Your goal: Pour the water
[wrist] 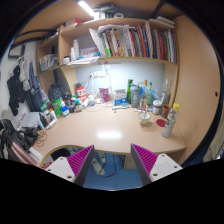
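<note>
My gripper (113, 165) is held well back from a light wooden desk (105, 132), with its two pink-padded fingers (78, 161) spread wide and nothing between them. Between the fingers only blue floor under the desk shows. Several bottles (138, 95) stand in a group at the back right of the desk. Near the desk's right front edge stands a bottle with a yellow cap (168, 120). Something small (146, 119) that may be a cup sits left of it. All of these lie far beyond the fingertips.
A shelf of books (125, 42) hangs above the desk, with a lit lamp strip (88, 9) on the ceiling. Clutter and boxes (72, 102) crowd the desk's back left. Dark bags and clothes (18, 88) hang on the left wall. Shoes (100, 165) lie under the desk.
</note>
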The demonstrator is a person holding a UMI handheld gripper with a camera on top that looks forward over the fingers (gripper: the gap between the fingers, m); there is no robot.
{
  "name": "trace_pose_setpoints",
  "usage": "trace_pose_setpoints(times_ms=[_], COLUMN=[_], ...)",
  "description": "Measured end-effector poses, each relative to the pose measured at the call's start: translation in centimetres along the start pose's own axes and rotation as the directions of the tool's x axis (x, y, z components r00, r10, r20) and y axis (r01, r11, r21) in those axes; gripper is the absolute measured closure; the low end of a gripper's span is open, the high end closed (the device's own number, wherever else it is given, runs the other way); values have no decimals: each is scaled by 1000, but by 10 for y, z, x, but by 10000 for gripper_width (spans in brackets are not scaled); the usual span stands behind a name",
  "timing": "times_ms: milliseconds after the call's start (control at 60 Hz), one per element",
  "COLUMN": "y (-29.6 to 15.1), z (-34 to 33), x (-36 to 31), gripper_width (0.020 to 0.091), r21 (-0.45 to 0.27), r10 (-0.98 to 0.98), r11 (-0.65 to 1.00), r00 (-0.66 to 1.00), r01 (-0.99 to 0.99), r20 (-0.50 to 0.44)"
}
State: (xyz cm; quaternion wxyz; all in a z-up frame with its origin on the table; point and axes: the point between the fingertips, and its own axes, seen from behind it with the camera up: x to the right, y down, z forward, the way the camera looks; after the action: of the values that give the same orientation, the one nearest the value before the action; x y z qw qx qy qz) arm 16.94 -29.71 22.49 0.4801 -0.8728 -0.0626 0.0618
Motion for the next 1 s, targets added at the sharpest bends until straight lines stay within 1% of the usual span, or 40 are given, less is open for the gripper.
trace_pose_setpoints(times_ms=[117,233,317,417,500,550,600,650,817,917,1000], y=[-3,-9,-13,-16,-26,-29,-27,-20,-11,-6,-7], z=[7,14,24,44,64,78,98,121,200,250,271], x=[-1,26,65,116,165,199,231,264,348,369,382], gripper_width=[302,298,297,295,298,300,300,302,294,296,295], r21=[3,20,40,84,171,208,219,210,237,243,265], r10=[-14,-3,0,8,5,5,12,35,97,103,101], r11=[1000,1000,999,996,985,977,975,977,971,969,963], r00=[1000,998,993,987,981,974,969,962,957,966,972], r01=[14,5,4,5,29,43,44,23,-30,-43,-43], r20=[-27,-64,-117,-162,-194,-226,-248,-269,-274,-238,-211])
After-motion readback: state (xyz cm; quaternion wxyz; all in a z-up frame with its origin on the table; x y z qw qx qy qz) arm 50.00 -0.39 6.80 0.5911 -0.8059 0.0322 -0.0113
